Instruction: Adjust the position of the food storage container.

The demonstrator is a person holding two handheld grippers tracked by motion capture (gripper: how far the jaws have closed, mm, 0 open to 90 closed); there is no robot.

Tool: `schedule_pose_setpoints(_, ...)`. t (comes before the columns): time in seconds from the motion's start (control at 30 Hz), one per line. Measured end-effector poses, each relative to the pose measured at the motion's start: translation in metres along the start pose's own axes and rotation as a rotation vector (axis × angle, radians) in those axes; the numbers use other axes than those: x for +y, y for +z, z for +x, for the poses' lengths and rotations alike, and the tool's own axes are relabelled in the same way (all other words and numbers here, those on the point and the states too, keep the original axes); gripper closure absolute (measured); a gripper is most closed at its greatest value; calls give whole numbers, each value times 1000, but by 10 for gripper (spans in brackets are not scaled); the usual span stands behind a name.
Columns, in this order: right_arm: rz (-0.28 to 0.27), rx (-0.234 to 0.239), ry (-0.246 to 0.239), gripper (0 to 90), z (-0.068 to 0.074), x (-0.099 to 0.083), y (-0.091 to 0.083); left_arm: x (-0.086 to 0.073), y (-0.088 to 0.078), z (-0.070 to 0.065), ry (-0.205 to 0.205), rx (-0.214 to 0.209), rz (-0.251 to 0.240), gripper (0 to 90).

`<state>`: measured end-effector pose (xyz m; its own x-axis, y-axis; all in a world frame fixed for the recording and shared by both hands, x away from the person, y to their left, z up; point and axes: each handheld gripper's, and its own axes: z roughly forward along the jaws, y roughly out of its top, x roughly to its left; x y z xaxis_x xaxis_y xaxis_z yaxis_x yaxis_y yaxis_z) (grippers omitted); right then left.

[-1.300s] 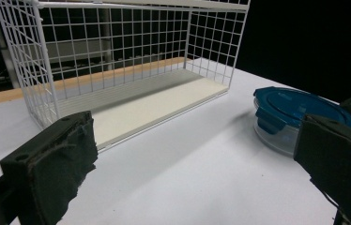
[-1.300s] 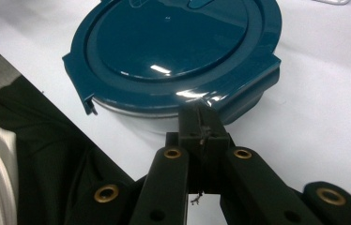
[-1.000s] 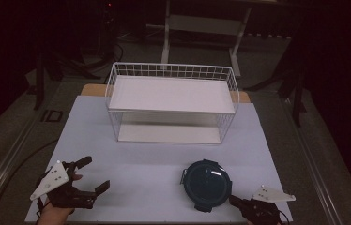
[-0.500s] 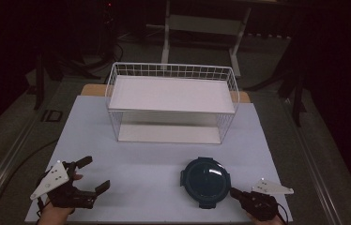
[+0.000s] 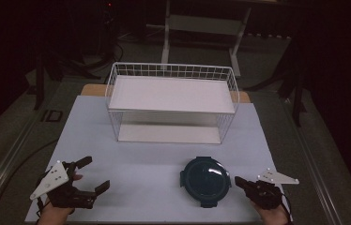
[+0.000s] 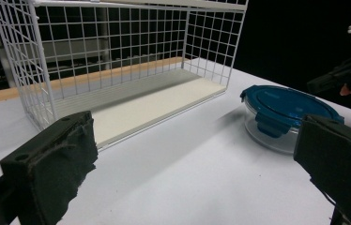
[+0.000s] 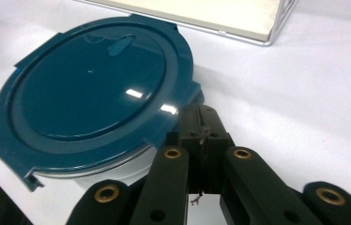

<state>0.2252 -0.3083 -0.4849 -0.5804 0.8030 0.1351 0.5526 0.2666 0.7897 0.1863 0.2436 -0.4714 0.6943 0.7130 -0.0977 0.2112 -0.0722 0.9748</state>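
A round clear container with a dark blue clip lid [image 5: 206,180] sits on the white table near the front, right of centre. My right gripper [image 5: 238,181] is shut, its tips close against the container's right side. In the right gripper view the closed jaws [image 7: 202,123] end just under a lid tab [image 7: 188,92], with nothing between them. My left gripper [image 5: 94,174] rests at the front left, open wide and empty. Its pads [image 6: 51,171] frame the table, with the container [image 6: 284,105] and the other gripper [image 6: 340,77] farther off.
A white wire rack [image 5: 171,101] with a solid upper shelf and a lower white board [image 6: 150,105] stands at the middle back of the table [image 5: 150,154]. Dark floor, cables and stand legs surround the table.
My right gripper has moved forward from the front edge, along the container's right side. The left gripper has stayed put.
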Motion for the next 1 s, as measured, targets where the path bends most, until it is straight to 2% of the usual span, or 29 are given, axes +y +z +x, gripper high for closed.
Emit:
schedule_pose_setpoints(0.2,31,22,-5,900,-1,-3,11,0,1,0,0,-1,4,0)
schedule_pose_setpoints(0.3,35,22,-20,900,2,-2,13,0,1,-1,0,-2,5,0)
schedule_pose_setpoints(0.5,30,37,-10,900,3,0,15,0,3,-1,0,-5,10,0)
schedule_pose_setpoints(1.0,42,108,-63,900,28,15,37,-1,4,-1,0,-13,23,0)
